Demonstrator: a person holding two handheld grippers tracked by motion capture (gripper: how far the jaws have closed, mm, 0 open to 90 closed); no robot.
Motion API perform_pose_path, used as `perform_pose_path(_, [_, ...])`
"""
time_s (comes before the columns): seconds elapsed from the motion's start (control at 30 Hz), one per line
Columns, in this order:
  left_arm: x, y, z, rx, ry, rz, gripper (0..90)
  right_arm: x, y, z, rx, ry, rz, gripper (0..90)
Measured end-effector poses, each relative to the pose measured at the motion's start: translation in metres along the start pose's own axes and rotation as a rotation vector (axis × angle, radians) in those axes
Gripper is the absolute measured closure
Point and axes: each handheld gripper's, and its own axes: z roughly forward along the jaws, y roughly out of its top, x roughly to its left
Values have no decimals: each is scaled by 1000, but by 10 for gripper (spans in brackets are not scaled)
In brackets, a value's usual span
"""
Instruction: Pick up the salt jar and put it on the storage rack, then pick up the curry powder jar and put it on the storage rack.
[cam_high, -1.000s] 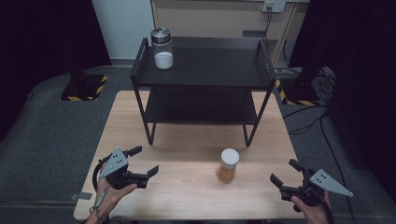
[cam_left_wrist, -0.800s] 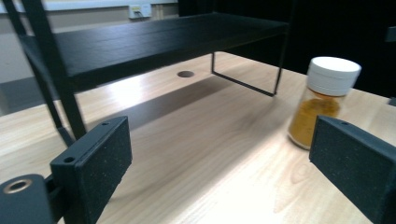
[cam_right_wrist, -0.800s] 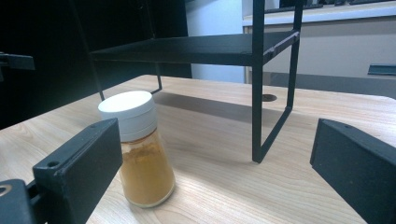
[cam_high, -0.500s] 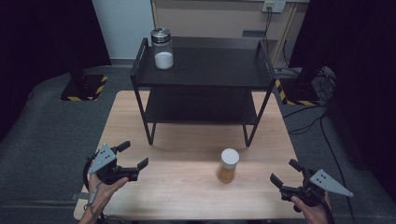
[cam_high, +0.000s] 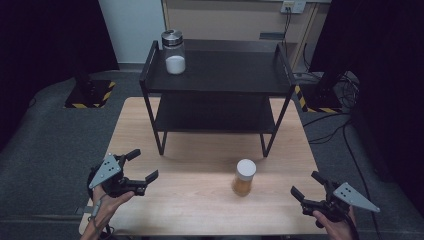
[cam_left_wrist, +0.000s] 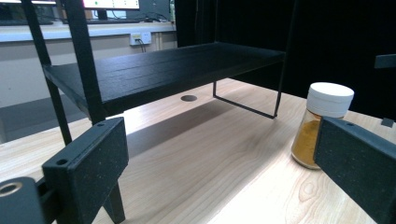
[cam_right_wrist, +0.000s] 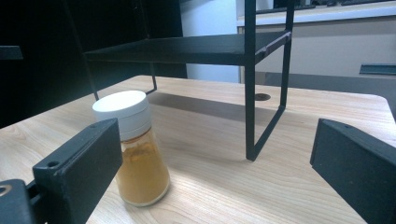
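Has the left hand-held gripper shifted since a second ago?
Yes. The left hand-held gripper has drifted left toward the table's left edge, away from the black rack's front left leg. Its jaws, empty, have just been opening.

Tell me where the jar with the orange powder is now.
In the high view, the orange powder jar stands upright on the table, right of centre, just before the black shelf.
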Motion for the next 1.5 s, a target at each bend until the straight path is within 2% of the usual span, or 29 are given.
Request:
perform_pose_path(0.23, [1,2,4,18,-15,20,22,2,-1,-6,-6,-29,1,26])
perform_pose_path(0.47, [-1,2,4,26,-26,32,22,3,0,-6,-5,-29,-1,25])
perform_pose_path(0.53, [-2,2,3,27,-24,37,21,2,0,-5,-1,-19,-17,23])
perform_pose_path(0.63, [-1,1,3,29,-23,30,20,3,2,-5,3,-12,-37,21])
perform_pose_path(0.8, [-1,0,1,28,-15,20,20,0,3,-5,5,-2,-38,19])
perform_pose_path(0.9, [-1,0,0,26,-10,12,20,-2,9,-7,7,0,-66,21])
perform_pose_path(1.0, [-2,0,0,28,-5,13,20,-6,17,-9,9,16,-82,23])
perform_pose_path(1.07, [-2,0,-1,26,-3,8,18,-10,23,-10,2,44,-75,23])
perform_pose_path(1.2, [-2,0,-1,27,0,10,16,-14,39,-16,11,57,-97,21])
perform_pose_path(1.3, [-1,0,-2,29,5,8,16,-18,56,-21,40,81,-120,18])
perform_pose_path(1.5, [0,-1,-2,41,7,5,16,-25,88,-27,63,132,-135,15])
